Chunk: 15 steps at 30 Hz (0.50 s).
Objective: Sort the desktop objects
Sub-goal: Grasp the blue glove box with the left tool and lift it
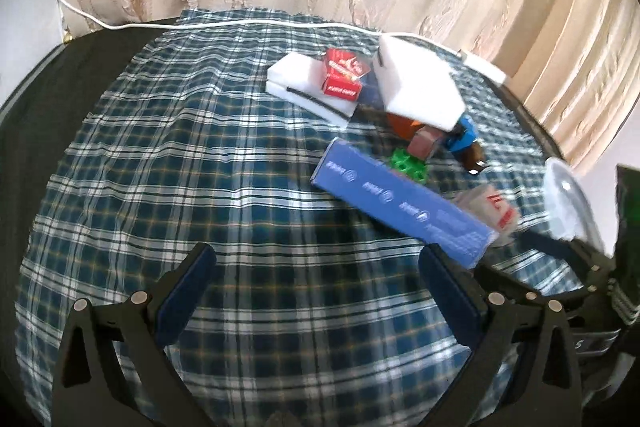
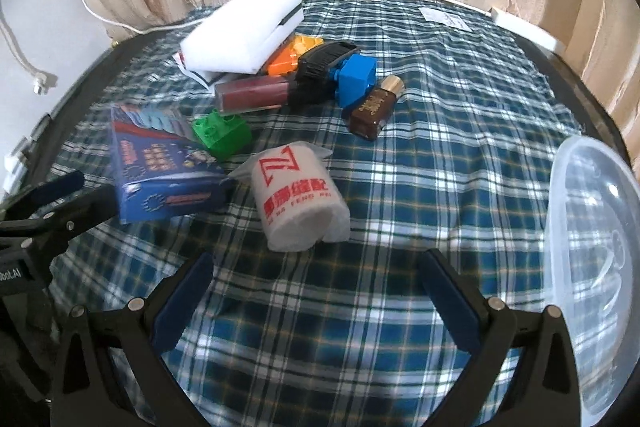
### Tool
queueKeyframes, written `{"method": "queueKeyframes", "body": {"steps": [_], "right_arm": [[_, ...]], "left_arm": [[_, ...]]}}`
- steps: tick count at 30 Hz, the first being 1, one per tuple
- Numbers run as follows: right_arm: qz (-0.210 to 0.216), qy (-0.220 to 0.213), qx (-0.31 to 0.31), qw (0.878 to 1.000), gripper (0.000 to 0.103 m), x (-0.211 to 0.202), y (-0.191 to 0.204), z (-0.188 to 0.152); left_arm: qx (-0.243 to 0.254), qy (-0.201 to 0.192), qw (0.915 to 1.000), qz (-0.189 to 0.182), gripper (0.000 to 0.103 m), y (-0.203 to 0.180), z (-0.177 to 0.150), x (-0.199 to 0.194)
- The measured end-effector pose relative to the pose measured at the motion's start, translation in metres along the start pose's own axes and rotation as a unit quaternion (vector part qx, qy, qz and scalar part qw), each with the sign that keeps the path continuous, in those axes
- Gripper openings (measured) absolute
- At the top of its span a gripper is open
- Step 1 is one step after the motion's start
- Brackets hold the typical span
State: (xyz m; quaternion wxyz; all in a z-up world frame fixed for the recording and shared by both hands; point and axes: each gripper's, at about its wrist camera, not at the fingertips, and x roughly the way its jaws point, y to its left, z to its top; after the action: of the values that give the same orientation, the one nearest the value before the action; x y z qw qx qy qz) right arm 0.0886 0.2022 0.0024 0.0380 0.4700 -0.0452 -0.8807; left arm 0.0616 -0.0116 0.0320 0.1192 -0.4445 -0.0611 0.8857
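Note:
A pile of objects lies on the plaid cloth. In the right wrist view I see a white roll with red print (image 2: 301, 195), a blue box (image 2: 160, 163), a green brick (image 2: 222, 137), a lip gloss tube (image 2: 256, 95), a black brush (image 2: 326, 61), a blue brick (image 2: 356, 79), a brown bottle (image 2: 374, 113), an orange brick (image 2: 286, 61) and white foam (image 2: 244, 35). My right gripper (image 2: 318, 267) is open and empty, just short of the roll. My left gripper (image 1: 318, 267) is open and empty, near the blue box (image 1: 400, 203). A red card box (image 1: 342, 75) sits on foam (image 1: 304, 79).
A clear plastic container (image 2: 592, 267) stands at the right edge; it also shows in the left wrist view (image 1: 568, 203). A white cable (image 1: 240, 23) and adapter (image 2: 528, 31) run along the table's back edge below the curtain. A paper slip (image 2: 442, 15) lies at the back.

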Motion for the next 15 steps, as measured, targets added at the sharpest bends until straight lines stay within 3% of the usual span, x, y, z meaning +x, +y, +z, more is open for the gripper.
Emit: {"method": "queueKeyframes", "body": {"steps": [8, 15], "right_arm": [[0.01, -0.031, 0.013, 0.999, 0.103, -0.017, -0.006, 0.002], [0.002, -0.042, 0.011, 0.999, 0.103, -0.022, -0.008, -0.002]], "left_arm": [[-0.033, 0.004, 0.9992, -0.023, 0.103, -0.003, 0.002, -0.008], [-0.082, 0.027, 0.9962, -0.011, 0.103, -0.018, 0.007, 0.012]]}}
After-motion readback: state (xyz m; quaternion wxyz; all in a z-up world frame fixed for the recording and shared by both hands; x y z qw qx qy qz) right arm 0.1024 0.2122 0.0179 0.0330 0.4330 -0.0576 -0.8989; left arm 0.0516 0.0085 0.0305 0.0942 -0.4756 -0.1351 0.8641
